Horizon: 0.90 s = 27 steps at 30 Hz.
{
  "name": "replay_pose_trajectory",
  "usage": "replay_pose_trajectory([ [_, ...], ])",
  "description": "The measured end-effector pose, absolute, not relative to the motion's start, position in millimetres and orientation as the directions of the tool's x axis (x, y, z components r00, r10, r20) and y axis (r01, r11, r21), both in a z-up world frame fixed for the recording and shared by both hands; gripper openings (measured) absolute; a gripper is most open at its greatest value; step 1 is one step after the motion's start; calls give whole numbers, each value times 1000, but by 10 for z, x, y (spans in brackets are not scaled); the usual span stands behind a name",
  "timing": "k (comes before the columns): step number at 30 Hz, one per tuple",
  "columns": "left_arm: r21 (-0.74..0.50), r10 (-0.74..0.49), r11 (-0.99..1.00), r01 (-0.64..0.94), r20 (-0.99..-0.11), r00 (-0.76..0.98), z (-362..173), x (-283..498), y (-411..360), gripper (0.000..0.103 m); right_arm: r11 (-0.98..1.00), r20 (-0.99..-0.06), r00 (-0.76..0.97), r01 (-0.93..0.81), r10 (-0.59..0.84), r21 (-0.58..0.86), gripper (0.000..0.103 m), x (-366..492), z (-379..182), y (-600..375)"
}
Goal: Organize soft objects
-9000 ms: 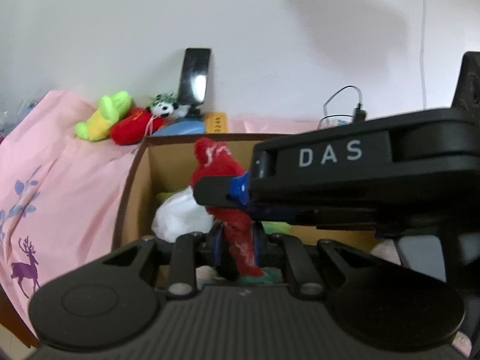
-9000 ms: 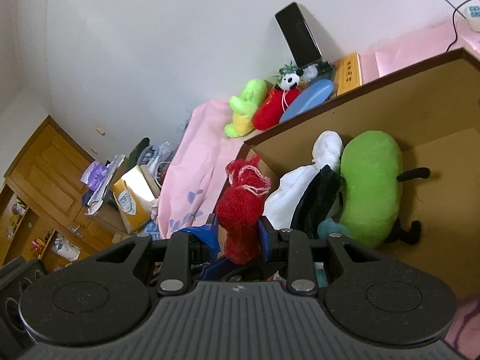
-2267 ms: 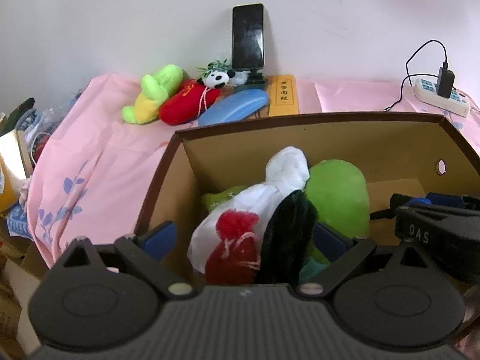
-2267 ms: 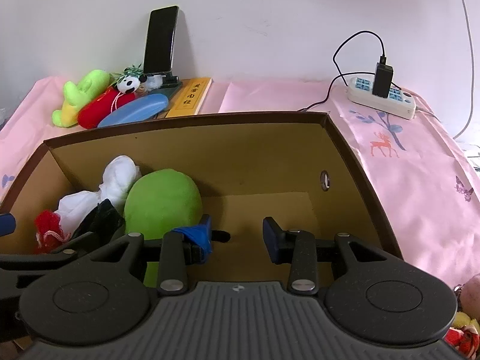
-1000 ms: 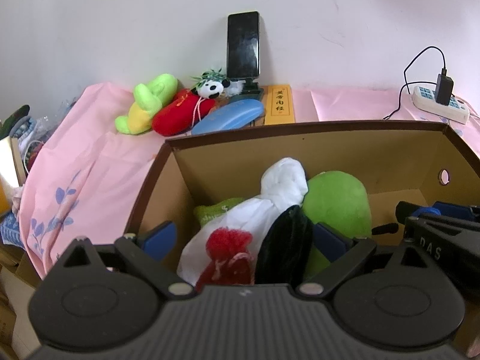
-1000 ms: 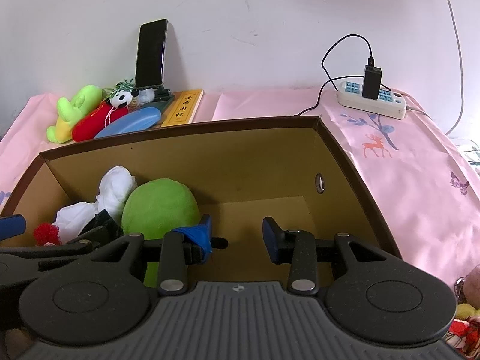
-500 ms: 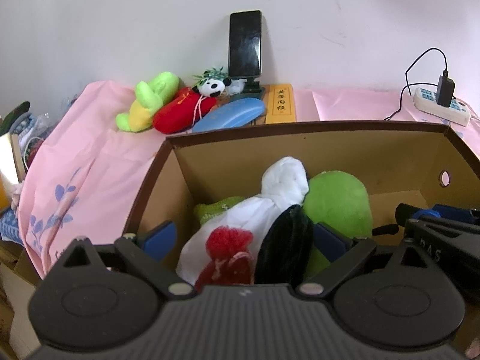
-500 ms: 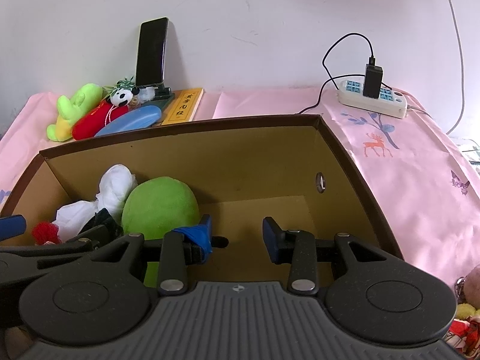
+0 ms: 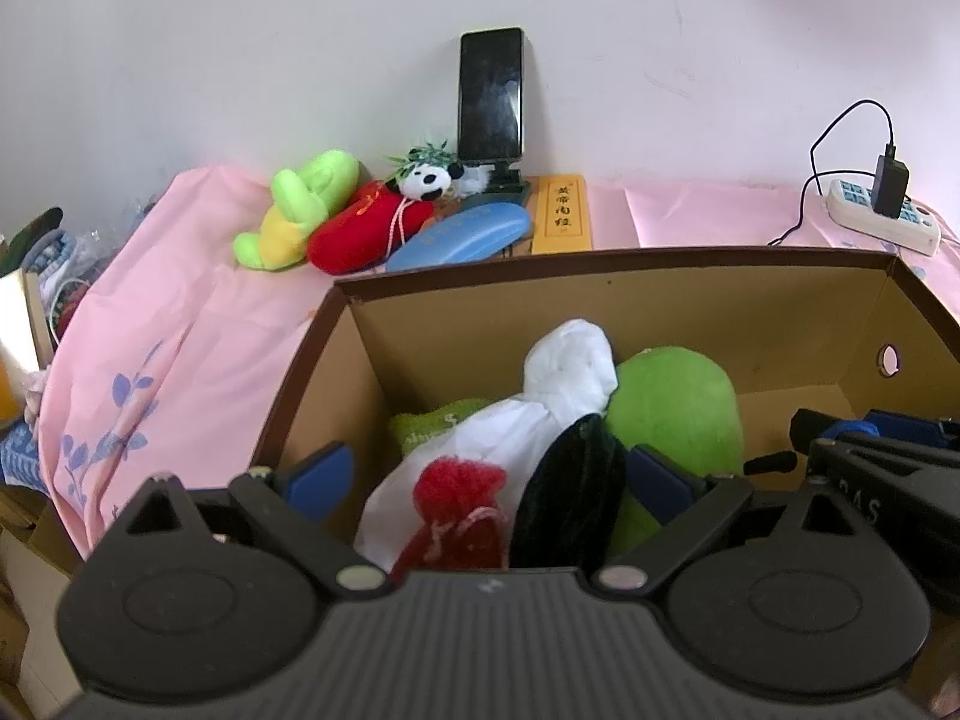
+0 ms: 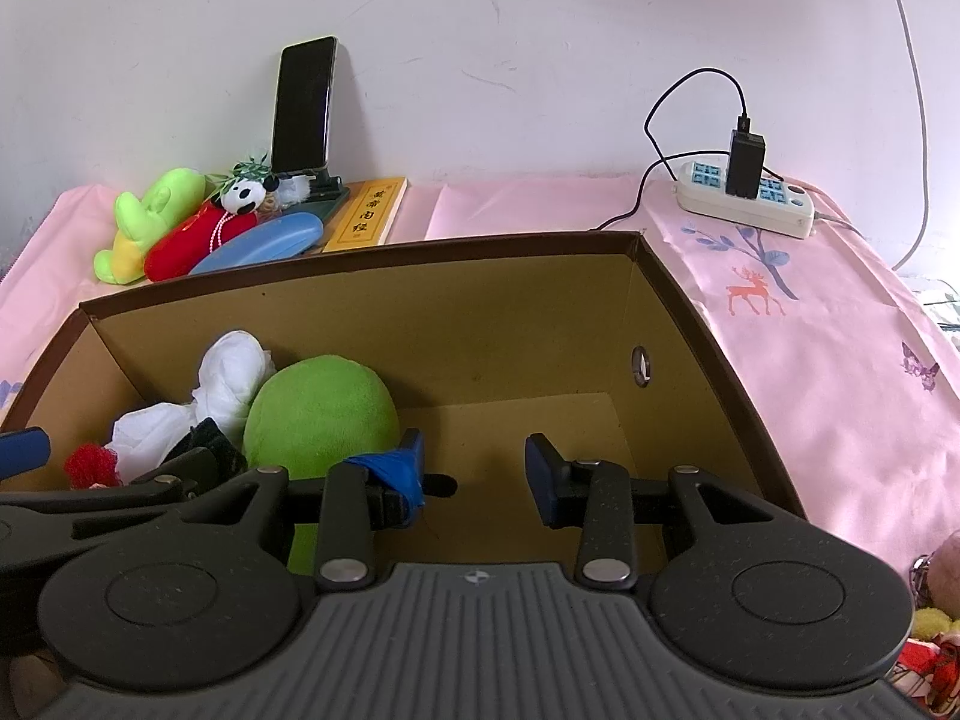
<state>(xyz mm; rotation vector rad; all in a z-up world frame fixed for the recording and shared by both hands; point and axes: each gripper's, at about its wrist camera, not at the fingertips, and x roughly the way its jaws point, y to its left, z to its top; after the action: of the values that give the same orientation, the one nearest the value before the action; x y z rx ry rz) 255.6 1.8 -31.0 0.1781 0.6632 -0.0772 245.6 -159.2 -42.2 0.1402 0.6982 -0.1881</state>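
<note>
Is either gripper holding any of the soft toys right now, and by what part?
Neither. The left gripper and right gripper both stand open over the cardboard box, pads touching nothing.

Partial letters "AS" show on the right tongs (image 9: 864, 450); characters on the yellow booklet (image 9: 563, 213) stay unreadable.

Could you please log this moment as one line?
left gripper: open, empty | right gripper: open, empty | red woolly toy: inside brown cardboard box
</note>
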Motion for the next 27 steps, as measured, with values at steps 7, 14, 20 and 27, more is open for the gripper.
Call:
replay_pose_trajectory([
  [7,159,-3,979,124,-603,798,-300,2526,-4,98,974,-647,751,219,-131,57,20,2457,-420,-1579],
  [14,133,-19,984,122,-594,804,-237,2493,49,98,972,-676,726,227,-129,59,21,2487,-377,-1616],
  [20,131,2,987,89,-571,821,-26,2287,93,98,967,-656,744,241,-127,87,21,2340,-176,-1664],
  [27,91,-6,993,71,-576,818,139,2017,153,98,966,-612,773,252,-167,55,21,2030,-3,-1695],
])
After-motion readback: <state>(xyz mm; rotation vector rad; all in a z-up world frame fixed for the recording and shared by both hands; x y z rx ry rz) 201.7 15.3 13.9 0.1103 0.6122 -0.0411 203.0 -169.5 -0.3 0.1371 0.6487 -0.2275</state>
